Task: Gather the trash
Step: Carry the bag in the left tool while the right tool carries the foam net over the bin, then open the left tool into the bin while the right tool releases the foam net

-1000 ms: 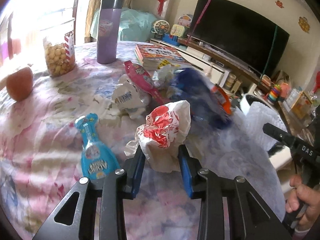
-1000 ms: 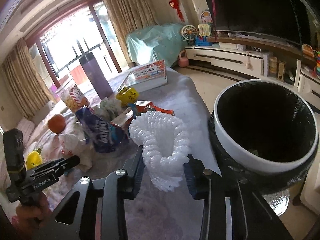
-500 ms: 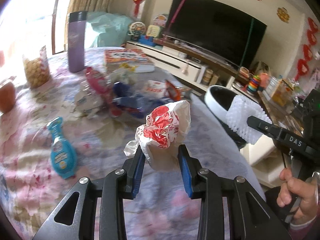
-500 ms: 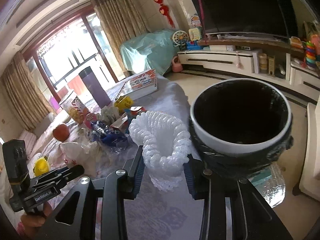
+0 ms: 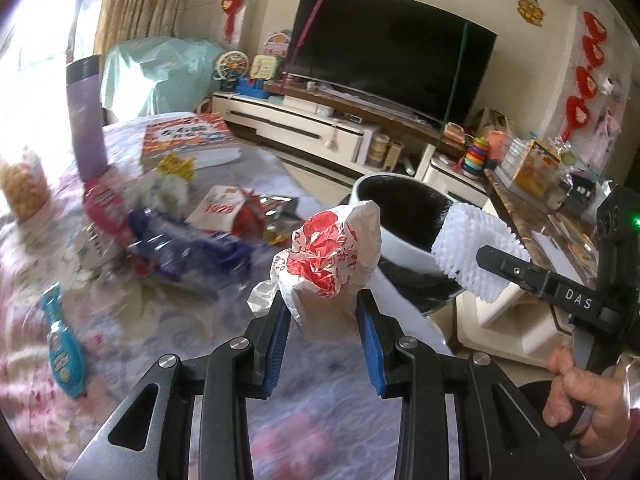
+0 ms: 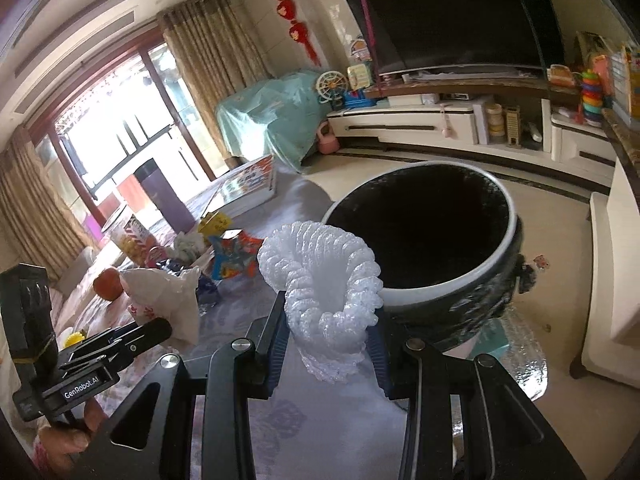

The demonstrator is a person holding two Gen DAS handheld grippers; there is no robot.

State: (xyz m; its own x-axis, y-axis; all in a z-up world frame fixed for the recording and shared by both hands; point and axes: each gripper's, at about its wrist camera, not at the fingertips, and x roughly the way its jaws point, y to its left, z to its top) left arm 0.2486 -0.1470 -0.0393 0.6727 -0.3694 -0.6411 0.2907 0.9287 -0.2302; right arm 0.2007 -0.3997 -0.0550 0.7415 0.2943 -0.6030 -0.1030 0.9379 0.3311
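Whereas a second ago the bin [image 6: 424, 240] sat off to the right of both views, it now fills the middle of the right wrist view, just beyond the table [image 5: 328, 420] edge. Left tool [image 5: 320, 320]: partly closed, pads pinching a crumpled red-and-white bag [image 5: 332, 256], held above the table. Right tool [image 6: 330, 340]: partly closed, pinching a white foam net [image 6: 320, 280] at the bin's near rim. Only the left view shows the blue bottle [image 5: 64, 354]; only the right shows the orange fruit [image 6: 107, 284].
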